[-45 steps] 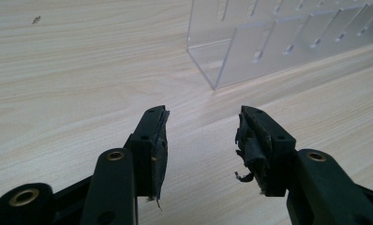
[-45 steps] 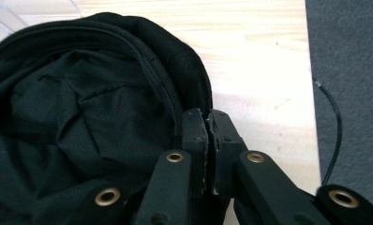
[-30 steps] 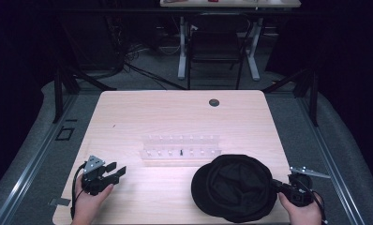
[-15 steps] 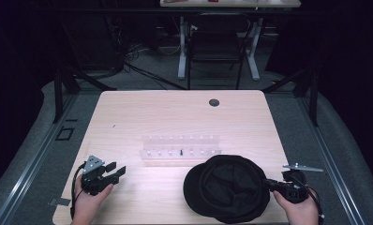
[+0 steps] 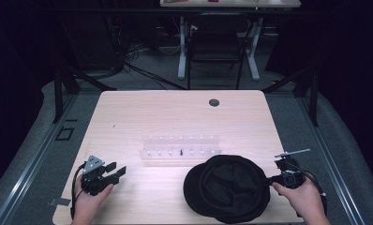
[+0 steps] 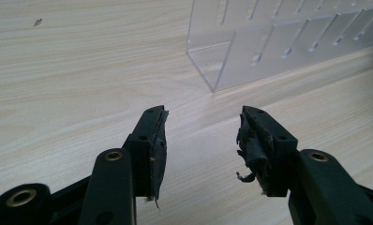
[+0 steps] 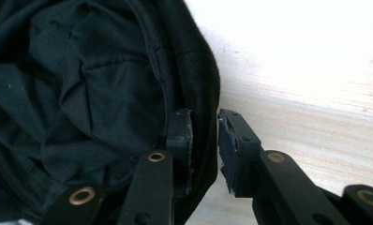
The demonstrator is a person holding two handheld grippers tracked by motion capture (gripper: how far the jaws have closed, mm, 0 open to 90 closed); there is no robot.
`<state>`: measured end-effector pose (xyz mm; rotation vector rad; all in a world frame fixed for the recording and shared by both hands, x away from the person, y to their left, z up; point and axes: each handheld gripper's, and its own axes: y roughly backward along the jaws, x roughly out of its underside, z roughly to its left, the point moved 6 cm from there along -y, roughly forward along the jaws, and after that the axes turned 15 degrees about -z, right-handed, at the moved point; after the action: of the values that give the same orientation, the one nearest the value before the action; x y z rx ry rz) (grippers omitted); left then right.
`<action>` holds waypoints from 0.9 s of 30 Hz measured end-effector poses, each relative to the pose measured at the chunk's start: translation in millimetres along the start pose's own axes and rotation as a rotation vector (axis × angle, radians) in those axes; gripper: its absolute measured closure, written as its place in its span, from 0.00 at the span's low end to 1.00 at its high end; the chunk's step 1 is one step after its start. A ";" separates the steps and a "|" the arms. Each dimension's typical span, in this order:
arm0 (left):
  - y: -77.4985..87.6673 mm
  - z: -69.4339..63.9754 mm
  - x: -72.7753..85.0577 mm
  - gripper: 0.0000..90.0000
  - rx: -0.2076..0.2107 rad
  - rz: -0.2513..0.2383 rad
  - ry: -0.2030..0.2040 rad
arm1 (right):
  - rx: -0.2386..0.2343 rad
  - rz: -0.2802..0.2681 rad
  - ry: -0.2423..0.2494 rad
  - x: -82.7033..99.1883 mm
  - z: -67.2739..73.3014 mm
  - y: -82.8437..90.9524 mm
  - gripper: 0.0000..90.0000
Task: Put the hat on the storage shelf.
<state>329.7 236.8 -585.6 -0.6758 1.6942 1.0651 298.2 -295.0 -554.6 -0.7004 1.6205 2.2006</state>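
Now my right gripper (image 7: 204,117) pinches the soft rim of the round black fabric hat (image 5: 227,187) lying open-side up on the pale wood-grain table (image 5: 175,117), while my left gripper (image 6: 201,129) rests spread wide near the clear slotted rack (image 5: 181,146)

A pale wood-grain worktop (image 5: 128,122) carries a clear plastic rack (image 5: 181,146) near its middle and a black cap (image 5: 227,187), lying inside-up, at its near right edge.
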 end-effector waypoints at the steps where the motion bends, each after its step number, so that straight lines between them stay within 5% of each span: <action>1: 0.0 0.0 0.0 0.57 0.000 0.000 0.000 | 0.000 0.000 0.000 0.0 0.0 0.0 0.84; 7: 0.0 0.1 0.1 0.57 0.000 0.003 -0.002 | -0.024 0.084 -0.019 -2.5 -0.8 -6.5 0.88; 11: -0.3 0.5 0.4 0.57 -0.001 0.002 -0.002 | -0.038 0.095 -0.068 -3.2 -3.3 -9.4 0.88; 27: -0.5 1.1 0.8 0.57 0.000 0.005 0.002 | -0.095 0.175 -0.080 -4.8 -5.5 -9.2 0.97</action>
<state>330.2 237.6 -586.7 -0.6733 1.6988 1.0685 308.1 -297.3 -560.5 -0.5046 1.6006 2.4092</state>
